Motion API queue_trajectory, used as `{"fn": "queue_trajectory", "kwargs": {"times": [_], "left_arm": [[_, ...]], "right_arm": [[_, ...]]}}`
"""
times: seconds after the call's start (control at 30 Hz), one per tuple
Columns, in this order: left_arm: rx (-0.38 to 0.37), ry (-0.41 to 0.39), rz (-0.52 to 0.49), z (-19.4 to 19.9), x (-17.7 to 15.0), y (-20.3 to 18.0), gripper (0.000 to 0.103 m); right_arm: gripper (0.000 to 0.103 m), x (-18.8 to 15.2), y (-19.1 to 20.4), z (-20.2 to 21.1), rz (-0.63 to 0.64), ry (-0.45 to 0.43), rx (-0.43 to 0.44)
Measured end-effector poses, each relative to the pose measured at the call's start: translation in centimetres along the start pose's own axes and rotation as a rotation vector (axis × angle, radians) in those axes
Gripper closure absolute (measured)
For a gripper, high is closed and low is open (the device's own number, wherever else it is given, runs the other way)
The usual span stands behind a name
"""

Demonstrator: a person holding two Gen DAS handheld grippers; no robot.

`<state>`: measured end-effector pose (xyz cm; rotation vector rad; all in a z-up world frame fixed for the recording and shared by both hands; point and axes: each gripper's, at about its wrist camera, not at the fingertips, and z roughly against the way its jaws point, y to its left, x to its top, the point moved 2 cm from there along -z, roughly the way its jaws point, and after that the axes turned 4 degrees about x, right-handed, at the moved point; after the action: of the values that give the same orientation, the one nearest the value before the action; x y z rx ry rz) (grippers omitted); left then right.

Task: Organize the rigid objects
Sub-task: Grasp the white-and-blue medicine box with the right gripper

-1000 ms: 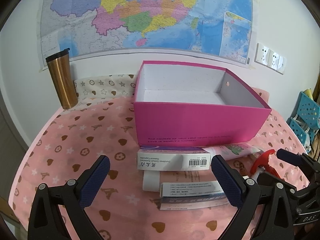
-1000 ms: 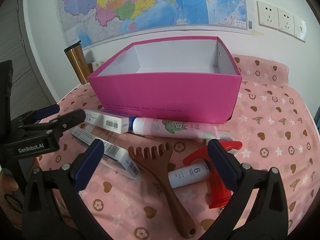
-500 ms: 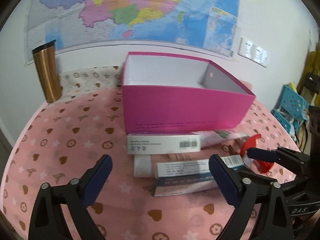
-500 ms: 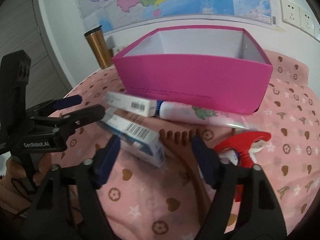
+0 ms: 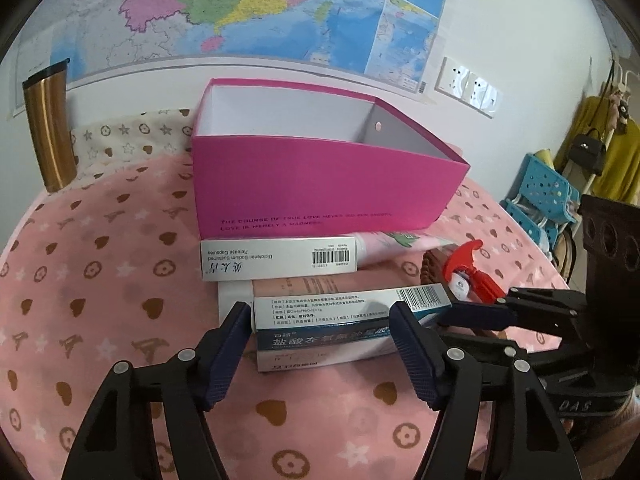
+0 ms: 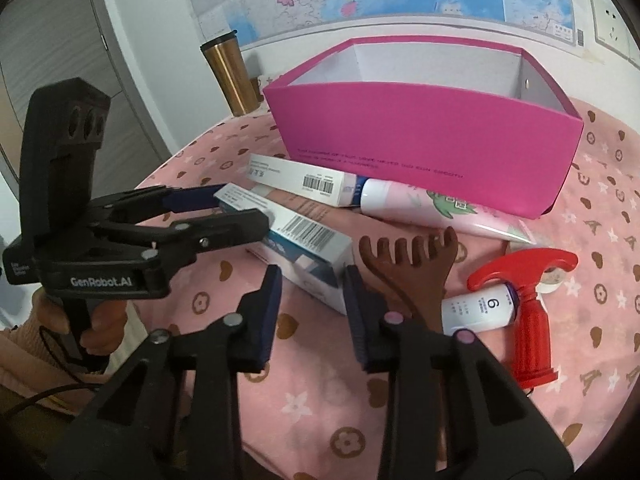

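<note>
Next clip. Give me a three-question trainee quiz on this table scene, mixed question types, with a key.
1. True or false: the gold tumbler lies on its side.
2. What lies between the blue-and-white carton and the white bottle?
3. Which lies closest to the pink box front wall? A. white bottle B. white carton C. gold tumbler

Key: 1 false, it stands upright; 2 the wooden scratcher; 3 B.

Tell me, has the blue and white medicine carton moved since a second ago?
Cannot tell: the blue and white medicine carton seems to lie as before by the pink cardboard box. The left tongs have been closing around it.
</note>
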<state>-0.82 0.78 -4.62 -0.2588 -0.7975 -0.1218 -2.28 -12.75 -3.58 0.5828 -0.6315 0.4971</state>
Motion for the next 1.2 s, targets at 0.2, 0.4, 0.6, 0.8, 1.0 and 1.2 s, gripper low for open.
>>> {"fn": "queue_trajectory", "kwargs": {"times": [0.2, 0.4, 0.6, 0.8, 1.0, 1.2], "left_arm": [[-0.047, 0.056, 0.000, 1.6, -0.7, 0.2, 0.028], [-0.034, 0.099, -0.027, 1.6, -1.9, 0.5, 0.028], [-0.043, 0.099, -0.015, 1.2, -1.8, 0.9, 0.028], [-0.057, 0.125, 0.026, 0.3, -2.2, 2.1, 0.028], [-0.034, 0.114, 0.026, -0.4, -2.3, 2.3, 0.037], [-0.037, 0.124, 0.047, -0.9, -2.5, 2.9, 0.042]], "right_arm": [[0.068, 0.0, 0.0, 0.9, -0.054, 0.037, 0.100], [0.068, -0.4, 0.2, 0.6, -0.067, 0.070, 0.157], [0.068, -0.4, -0.1, -0.3, -0.084, 0.072, 0.152], [0.068, -0.7, -0.7, -1.0, -0.114, 0.081, 0.161], [0.068, 0.0, -1.6, -1.8, -0.137, 0.058, 0.154], [0.068, 0.2, -2.1, -2.5, -0.149, 0.045, 0.145]]}}
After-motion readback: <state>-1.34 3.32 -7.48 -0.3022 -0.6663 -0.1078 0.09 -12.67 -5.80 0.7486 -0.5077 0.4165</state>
